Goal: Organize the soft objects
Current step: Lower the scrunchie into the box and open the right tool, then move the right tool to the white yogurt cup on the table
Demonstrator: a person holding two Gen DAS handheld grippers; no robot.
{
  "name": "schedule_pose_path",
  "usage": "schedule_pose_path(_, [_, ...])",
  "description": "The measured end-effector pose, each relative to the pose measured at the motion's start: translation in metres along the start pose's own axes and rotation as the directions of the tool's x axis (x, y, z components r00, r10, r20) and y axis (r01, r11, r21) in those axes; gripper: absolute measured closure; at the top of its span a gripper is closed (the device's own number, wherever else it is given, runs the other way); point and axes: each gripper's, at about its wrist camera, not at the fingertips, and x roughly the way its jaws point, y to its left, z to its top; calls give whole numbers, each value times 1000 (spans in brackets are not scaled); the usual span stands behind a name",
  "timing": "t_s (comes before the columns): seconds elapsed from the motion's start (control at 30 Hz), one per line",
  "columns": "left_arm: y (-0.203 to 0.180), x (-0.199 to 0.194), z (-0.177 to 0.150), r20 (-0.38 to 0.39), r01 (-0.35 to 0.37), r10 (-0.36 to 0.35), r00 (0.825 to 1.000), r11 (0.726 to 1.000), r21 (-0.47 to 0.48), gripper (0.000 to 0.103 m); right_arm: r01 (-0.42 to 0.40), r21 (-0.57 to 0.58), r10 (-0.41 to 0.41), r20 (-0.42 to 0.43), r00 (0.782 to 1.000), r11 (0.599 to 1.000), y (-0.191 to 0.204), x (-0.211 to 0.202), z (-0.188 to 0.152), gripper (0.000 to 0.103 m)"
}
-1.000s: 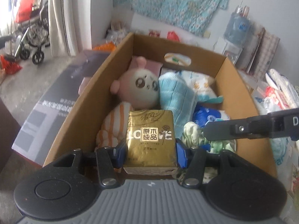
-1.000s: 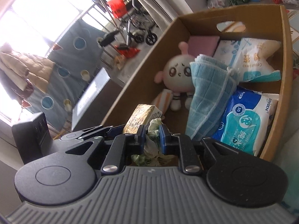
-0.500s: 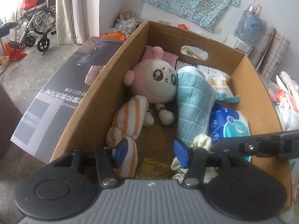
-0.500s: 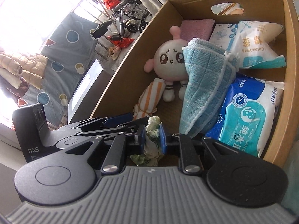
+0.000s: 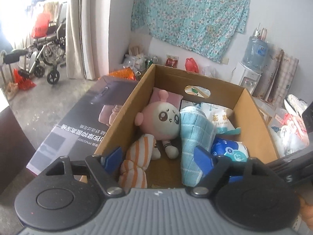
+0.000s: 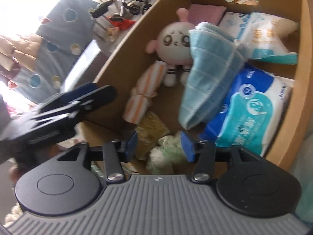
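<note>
A cardboard box (image 5: 252, 115) (image 6: 301, 90) holds a pink plush doll (image 5: 162, 121) (image 6: 174, 41), a rolled blue towel (image 5: 193, 137) (image 6: 211, 74), an orange-striped cloth roll (image 5: 137, 162) (image 6: 144, 94), blue wet-wipe packs (image 5: 230, 150) (image 6: 252, 109), a cotton-swab bag (image 5: 219, 119) (image 6: 268, 37), a gold tissue pack (image 6: 150, 131) and a pale green cloth (image 6: 166, 152). My left gripper (image 5: 158, 158) is open and empty above the box's near edge. My right gripper (image 6: 159, 145) is open over the green cloth, which lies loose between its fingers. The left gripper also shows in the right wrist view (image 6: 64, 107).
A dark printed carton (image 5: 78, 121) lies left of the box. A wheelchair (image 5: 47, 51) stands at the far left, a water dispenser (image 5: 252, 62) at the back right. Bags and clutter (image 5: 289, 129) sit right of the box.
My left gripper let go of the gold tissue pack into the box, opened wide and pulled up and back. My right gripper opened and released the green cloth.
</note>
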Motion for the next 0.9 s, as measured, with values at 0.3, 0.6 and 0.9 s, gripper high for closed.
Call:
schedule_pose_path(0.3, [-2,-18,-4,41,5,-5,999,1000,-4,20,-51,7,50,90,995,999,-3,-25,-5,49])
schedule_pose_path(0.6, [-36,-64,-22,133,87,-93,987,995,50,11,-138,68,107,340,934,988,-34,-122,-52,38])
schedule_pose_path(0.9, [-141,-100,-58,117,388,-425,898,888,248,4,-29,246,-134,622,771,969,-104,-266,-173,25])
